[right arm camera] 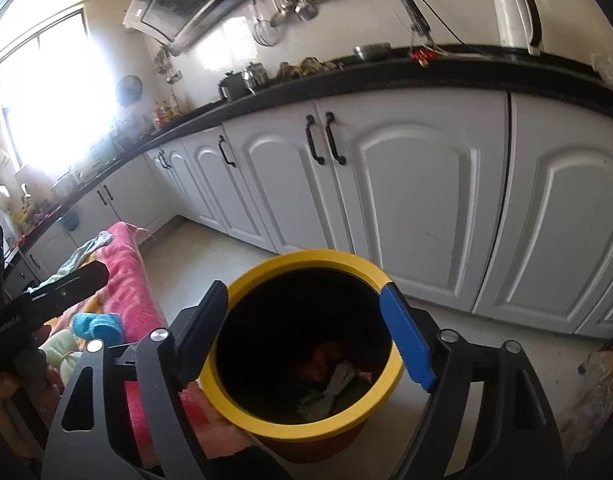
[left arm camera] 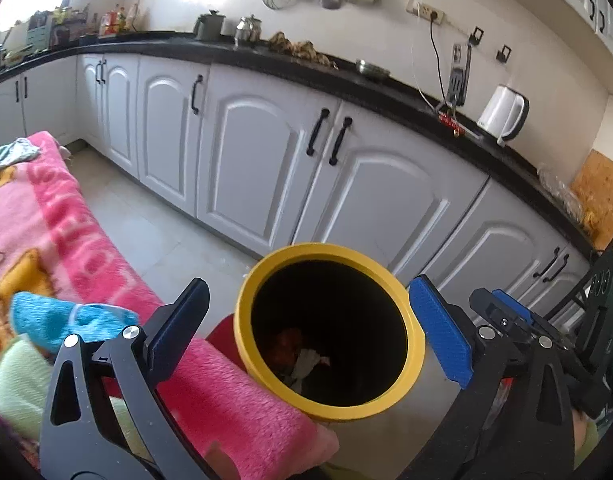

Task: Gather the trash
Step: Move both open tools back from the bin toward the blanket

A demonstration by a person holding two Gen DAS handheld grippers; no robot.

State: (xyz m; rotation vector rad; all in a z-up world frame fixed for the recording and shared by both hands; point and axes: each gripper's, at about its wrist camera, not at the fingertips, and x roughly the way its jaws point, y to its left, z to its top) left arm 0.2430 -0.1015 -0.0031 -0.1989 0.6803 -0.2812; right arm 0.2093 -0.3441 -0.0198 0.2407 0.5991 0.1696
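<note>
- A yellow-rimmed bin (left arm camera: 326, 332) is seen from above in both wrist views; it stands on the floor just beside a pink blanket (left arm camera: 226, 392), which lies at its nine o'clock.
- Crumpled trash (left arm camera: 306, 360), reddish and whitish, is seen at the bottom of the bin, so part of the collecting can be judged done.
- The left gripper (left arm camera: 310, 336) is held over the bin with its jaws spread wide to either side of the rim; nothing is held between them.
- The right gripper (right arm camera: 310, 340) is likewise released, its blue finger (right arm camera: 406, 344) over the rim at three o'clock and its dark finger at nine o'clock; nothing is gripped.
- A blue cloth (left arm camera: 62, 320) and a pale green cloth (left arm camera: 18, 384) are seen on the blanket at nine o'clock of the bin; whether they count as trash cannot be told.
- Something clear and crumpled with a red patch (right arm camera: 602, 380) lies on the floor at three o'clock in the right wrist view; it may be left to collect.
</note>
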